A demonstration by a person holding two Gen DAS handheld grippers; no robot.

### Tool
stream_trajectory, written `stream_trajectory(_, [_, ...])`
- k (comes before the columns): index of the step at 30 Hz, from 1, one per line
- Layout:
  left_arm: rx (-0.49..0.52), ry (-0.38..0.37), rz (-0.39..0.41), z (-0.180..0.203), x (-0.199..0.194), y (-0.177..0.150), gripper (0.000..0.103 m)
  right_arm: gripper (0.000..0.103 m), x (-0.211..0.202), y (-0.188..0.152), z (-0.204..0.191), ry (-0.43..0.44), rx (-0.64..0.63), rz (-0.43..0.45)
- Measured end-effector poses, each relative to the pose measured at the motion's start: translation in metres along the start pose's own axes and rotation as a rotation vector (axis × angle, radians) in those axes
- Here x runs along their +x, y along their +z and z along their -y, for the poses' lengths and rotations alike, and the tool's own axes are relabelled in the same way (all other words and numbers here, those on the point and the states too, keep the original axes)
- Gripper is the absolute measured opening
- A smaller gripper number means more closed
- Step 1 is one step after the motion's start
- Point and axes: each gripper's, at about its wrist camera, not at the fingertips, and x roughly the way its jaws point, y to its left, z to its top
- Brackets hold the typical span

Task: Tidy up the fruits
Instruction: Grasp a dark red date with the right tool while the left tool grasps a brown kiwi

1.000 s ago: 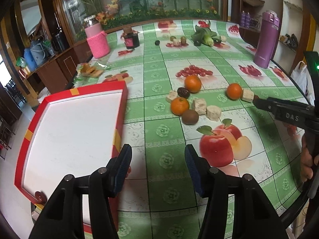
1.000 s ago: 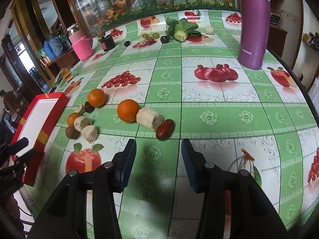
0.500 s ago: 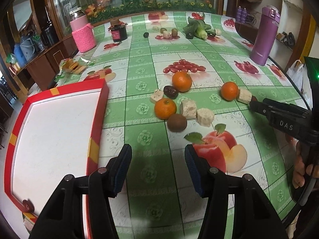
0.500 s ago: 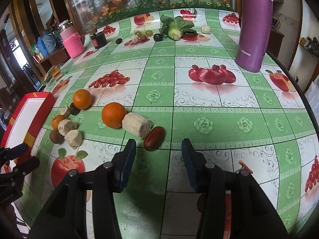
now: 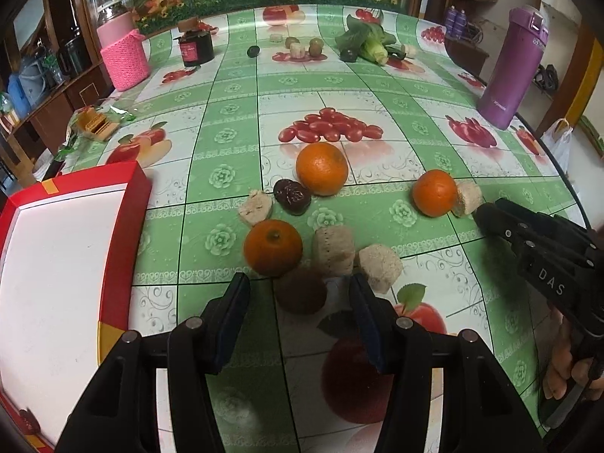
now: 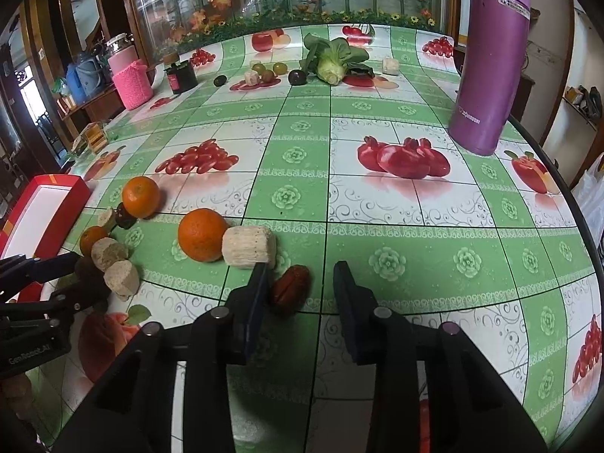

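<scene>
My left gripper (image 5: 298, 298) is open, its fingers on either side of a brown kiwi (image 5: 300, 290) on the tablecloth. Just beyond it lie a small orange (image 5: 272, 247), two beige chunks (image 5: 334, 251), a dark date (image 5: 291, 196), a big orange (image 5: 321, 168) and another orange (image 5: 434, 193). My right gripper (image 6: 300, 290) is open around a red date (image 6: 290, 288), beside a beige chunk (image 6: 249, 247) and an orange (image 6: 202, 234). The red tray (image 5: 124, 226) with a white floor lies to the left.
A purple flask (image 6: 490, 60) stands at the right edge. A pink jar (image 5: 122, 53), a dark jar (image 5: 195, 46), bok choy (image 6: 332, 58) and small fruits (image 5: 302, 47) sit at the far side. The table's round edge (image 6: 577, 211) runs on the right.
Both grippers have moved forward and lower. The left now brackets the kiwi; the right now brackets the red date. Both stayed open.
</scene>
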Motion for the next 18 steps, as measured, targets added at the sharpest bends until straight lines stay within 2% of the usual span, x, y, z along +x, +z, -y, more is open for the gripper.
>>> stream_trajectory(2, [0.015, -0.018, 0.008, 0.001, -0.002, -0.001, 0.035, 0.025, 0.000, 0.000, 0.001, 0.003, 0.005, 0.001])
stream_trajectory(4, [0.023, -0.037, 0.011, 0.000, -0.003, -0.001, 0.025, 0.019, -0.001, -0.001, 0.003, 0.009, 0.012, 0.001])
stream_trajectory(11, [0.004, -0.093, 0.028, -0.007, -0.019, -0.011, 0.025, 0.019, -0.008, -0.007, 0.014, 0.064, 0.091, -0.004])
stream_trajectory(15, [-0.024, -0.104, 0.087, -0.019, -0.050, -0.021, 0.025, 0.019, -0.015, -0.014, 0.013, 0.119, 0.141, -0.008])
stream_trajectory(18, [-0.044, -0.088, 0.146, -0.035, -0.077, -0.031, 0.025, 0.019, -0.021, -0.019, 0.000, 0.195, 0.155, -0.018])
